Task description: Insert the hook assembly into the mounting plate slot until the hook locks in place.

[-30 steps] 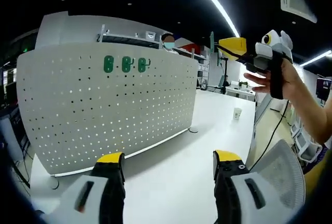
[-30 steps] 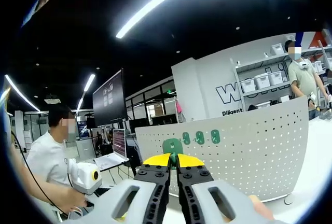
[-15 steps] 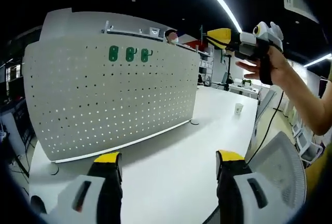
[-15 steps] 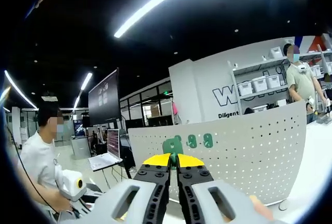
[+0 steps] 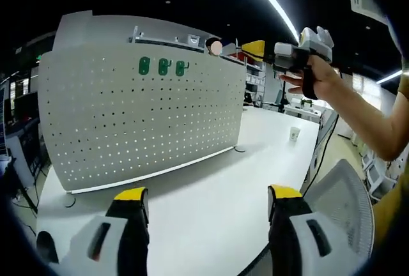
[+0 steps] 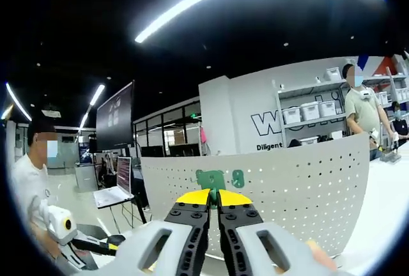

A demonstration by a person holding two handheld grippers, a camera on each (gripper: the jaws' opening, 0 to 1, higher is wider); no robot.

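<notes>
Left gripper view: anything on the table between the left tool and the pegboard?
Nothing. In the left gripper view the white table is bare from the open left tool to the pegboard. A paper cup stands off to the side.

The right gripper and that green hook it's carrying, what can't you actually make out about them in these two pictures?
- Right gripper view: the right gripper is shut on the green hook; its yellow tips hide the hook's lower part.
- Same view: the hook overlaps the green hooks on the pegboard, so whether it touches the board cannot be told.
- Left gripper view: the right gripper is too small to show the hook.
</notes>
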